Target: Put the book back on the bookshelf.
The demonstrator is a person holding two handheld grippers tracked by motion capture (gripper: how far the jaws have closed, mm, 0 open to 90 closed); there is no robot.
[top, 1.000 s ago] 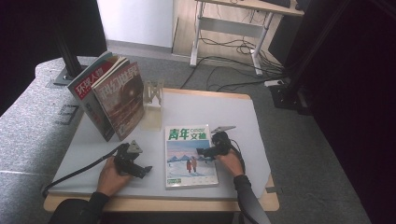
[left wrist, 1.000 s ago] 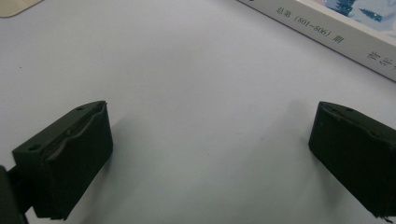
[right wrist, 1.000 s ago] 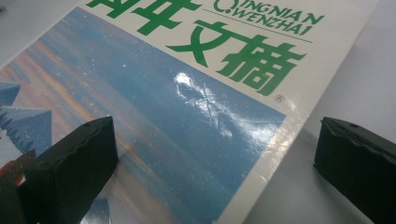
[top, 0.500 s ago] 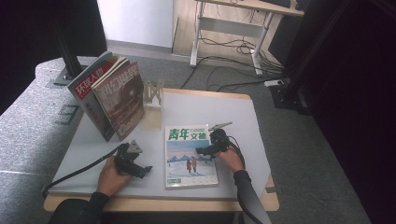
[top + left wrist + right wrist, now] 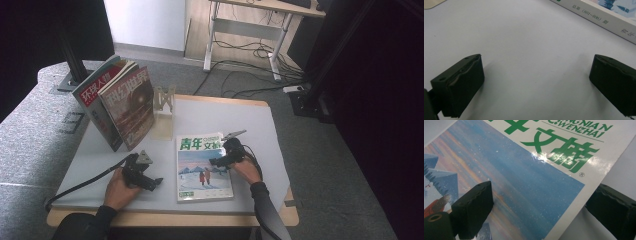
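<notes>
In the high view, the magazine lies flat on the white table; the right gripper is over its right edge, the left gripper beside its left edge. The left gripper view shows spread jaws over bare table, gripping nothing. The right gripper view shows parted jaws straddling the cover's edge.
</notes>
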